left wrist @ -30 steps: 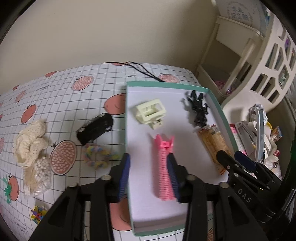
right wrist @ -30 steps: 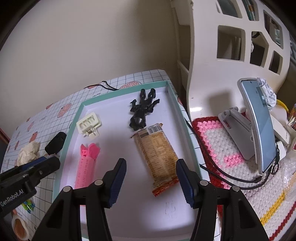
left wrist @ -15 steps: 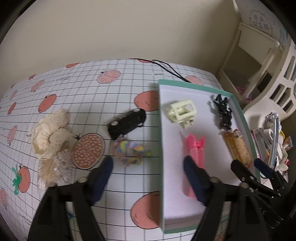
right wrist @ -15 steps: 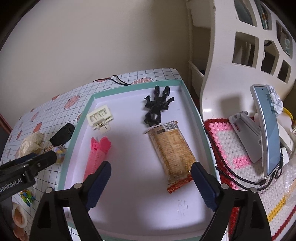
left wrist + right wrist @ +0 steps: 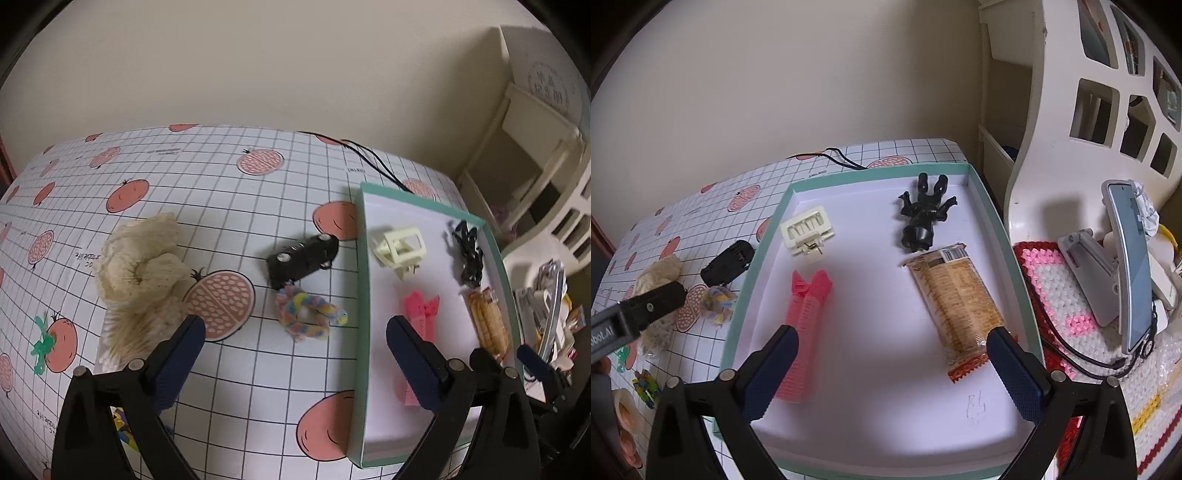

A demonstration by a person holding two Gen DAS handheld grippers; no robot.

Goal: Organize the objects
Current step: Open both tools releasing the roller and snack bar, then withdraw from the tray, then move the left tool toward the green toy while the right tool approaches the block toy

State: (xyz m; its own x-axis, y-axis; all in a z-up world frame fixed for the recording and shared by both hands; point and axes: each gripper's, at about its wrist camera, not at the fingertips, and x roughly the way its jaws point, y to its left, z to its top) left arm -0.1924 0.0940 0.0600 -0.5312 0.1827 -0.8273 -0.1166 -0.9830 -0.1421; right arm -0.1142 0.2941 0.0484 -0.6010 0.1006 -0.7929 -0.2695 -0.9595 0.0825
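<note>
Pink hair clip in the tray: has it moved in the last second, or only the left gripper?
No. The pink hair clip still lies below the cream claw clip; only the left gripper opened and shifted left.

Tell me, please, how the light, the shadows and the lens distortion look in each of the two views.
Left wrist view: soft indoor light, strong fisheye bending of the grid tablecloth, dark vignette corners, and the open left tool close to the lens. Right wrist view: a grey shadow across the white floor of the tray, near the pink hair clip; the white shelf curves.
</note>
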